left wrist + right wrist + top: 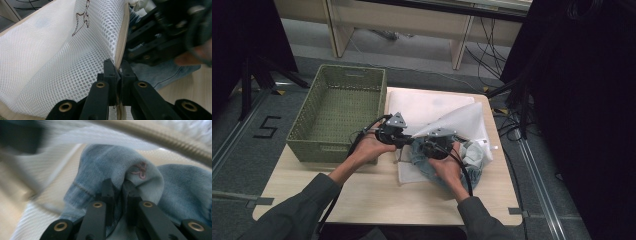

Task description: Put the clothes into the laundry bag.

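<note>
While my left tool [118, 71] clamps the mesh bag's [62, 50] zipper edge, my right tool [117, 186] grips the denim garment [120, 162], due deeper inside next.

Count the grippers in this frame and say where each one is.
2. The left gripper is clamped on the zipper edge of the white mesh laundry bag; the right gripper pinches the blue denim garment at the bag's mouth.

Basket left, mesh bag right on the table [362, 195]

The basket [339, 112] sits far left; the mesh laundry bag [447, 120] lies just right of it, the denim garment [472, 157] at its near edge.
</note>
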Tool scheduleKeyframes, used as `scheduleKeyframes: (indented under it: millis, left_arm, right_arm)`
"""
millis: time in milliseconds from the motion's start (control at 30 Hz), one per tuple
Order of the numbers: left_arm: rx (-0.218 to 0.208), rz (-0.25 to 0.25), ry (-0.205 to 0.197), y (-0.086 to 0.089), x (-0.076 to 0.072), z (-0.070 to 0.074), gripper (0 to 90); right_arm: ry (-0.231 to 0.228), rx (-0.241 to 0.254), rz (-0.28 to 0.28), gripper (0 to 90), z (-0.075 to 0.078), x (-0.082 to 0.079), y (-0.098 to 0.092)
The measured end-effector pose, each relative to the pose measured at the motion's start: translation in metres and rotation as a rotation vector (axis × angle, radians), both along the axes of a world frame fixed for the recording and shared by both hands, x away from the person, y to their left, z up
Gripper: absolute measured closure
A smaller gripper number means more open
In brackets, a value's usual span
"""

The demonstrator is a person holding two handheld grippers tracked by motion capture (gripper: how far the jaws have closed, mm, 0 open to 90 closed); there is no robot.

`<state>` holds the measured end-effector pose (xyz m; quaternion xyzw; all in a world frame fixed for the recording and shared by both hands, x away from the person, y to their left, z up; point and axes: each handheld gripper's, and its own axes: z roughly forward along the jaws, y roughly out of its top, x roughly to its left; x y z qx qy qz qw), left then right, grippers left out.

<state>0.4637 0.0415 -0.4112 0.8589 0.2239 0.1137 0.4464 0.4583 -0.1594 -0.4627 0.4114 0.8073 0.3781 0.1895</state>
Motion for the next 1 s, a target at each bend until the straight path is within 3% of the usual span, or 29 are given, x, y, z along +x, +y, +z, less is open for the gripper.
scheduleKeyframes:
  millis: [67, 100, 133, 167, 200, 233, 267, 333, 367, 467, 500, 533, 567, 600, 667, 733, 767, 800, 833, 867, 900, 933, 1000]
  left_arm:
    - [0.001, 0.005, 0.002, 0.001, 0.001, -0.001, 85.8]
    - [-0.001, 0.008, 0.004, 0.002, 0.001, -0.002, 85.8]
    - [-0.001, 0.008, 0.004, 0.002, 0.001, -0.002, 85.8]
    - [-0.003, 0.009, 0.004, 0.003, 0.003, -0.002, 85.8]
    - [-0.004, 0.014, 0.009, 0.004, 0.003, -0.002, 85.7]
    - [-0.008, 0.017, 0.01, 0.004, 0.003, -0.002, 85.5]
    - [-0.011, 0.02, 0.013, 0.005, 0.003, -0.003, 85.5]
    - [-0.006, 0.019, 0.009, 0.006, 0.003, -0.003, 85.4]
    - [0.007, 0.016, 0.011, 0.008, 0.004, -0.002, 85.3]
    - [-0.012, 0.029, 0.016, 0.008, 0.004, -0.002, 85.3]
    - [-0.011, 0.029, 0.016, 0.007, 0.004, -0.002, 85.2]
    - [-0.01, 0.027, 0.014, 0.007, 0.004, -0.002, 85.2]
    - [-0.01, 0.027, 0.012, 0.007, 0.004, -0.002, 85.2]
    - [-0.009, 0.026, 0.011, 0.006, 0.005, -0.002, 85.2]
    - [0.008, 0.017, 0.007, 0.006, 0.005, -0.002, 85.1]
    - [-0.006, 0.026, 0.01, 0.005, 0.004, -0.002, 85.1]
    - [-0.006, 0.024, 0.011, 0.005, 0.005, -0.002, 85.1]
    - [-0.006, 0.023, 0.013, 0.004, 0.005, -0.002, 85.1]
    - [0.006, 0.017, 0.013, 0.004, 0.004, -0.002, 85.2]
    - [0.006, 0.017, 0.013, 0.004, 0.004, -0.002, 85.3]
    - [-0.006, 0.019, 0.014, 0.002, 0.003, -0.002, 85.3]
    - [-0.001, 0.011, 0.006, 0.002, 0.003, -0.001, 85.4]
    - [-0.005, 0.009, 0.005, 0.0, 0.002, 0.001, 85.5]
  right_arm:
    - [0.028, -0.024, 0.002, 75.0, -0.018, 0.008, 0.005]
    - [0.056, -0.018, -0.005, 71.4, -0.019, 0.006, 0.008]
    - [0.056, -0.018, -0.005, 71.4, -0.019, 0.006, 0.008]
    - [0.06, -0.021, 0.014, 65.3, -0.017, 0.006, 0.008]
    - [0.074, 0.02, 0.005, 56.1, -0.01, 0.003, 0.01]
    - [0.096, 0.021, 0.027, 50.6, 0.006, -0.001, 0.007]
    - [0.093, 0.028, 0.034, 48.5, 0.013, -0.005, 0.005]
    - [0.069, 0.002, 0.054, 46.1, 0.021, -0.009, 0.002]
    - [0.062, -0.029, 0.084, 44.7, 0.033, -0.022, -0.008]
    - [0.064, -0.053, 0.105, 44.0, 0.039, -0.035, -0.021]
    - [0.046, -0.025, 0.087, 43.6, 0.036, -0.043, -0.028]
    - [0.102, -0.052, 0.099, 43.4, 0.036, -0.052, -0.037]
    - [0.105, -0.061, 0.097, 42.7, 0.026, -0.061, -0.043]
    - [0.105, -0.061, 0.097, 42.7, 0.026, -0.061, -0.043]
    - [0.149, -0.101, 0.125, 42.1, 0.017, -0.069, -0.049]
    - [0.176, -0.11, 0.131, 41.5, 0.008, -0.073, -0.05]
    - [0.189, -0.125, 0.147, 41.8, 0.003, -0.073, -0.05]
    - [0.223, -0.168, 0.166, 48.8, -0.005, -0.072, -0.047]
    - [0.205, -0.231, 0.204, 65.2, -0.014, -0.069, -0.043]
    - [0.205, -0.231, 0.204, 65.2, -0.014, -0.069, -0.043]
    - [0.204, -0.263, 0.207, 74.8, -0.015, -0.065, -0.04]
    - [0.177, -0.259, 0.207, 82.8, -0.014, -0.057, -0.036]
    - [0.111, -0.173, 0.155, 84.1, -0.006, -0.045, -0.029]
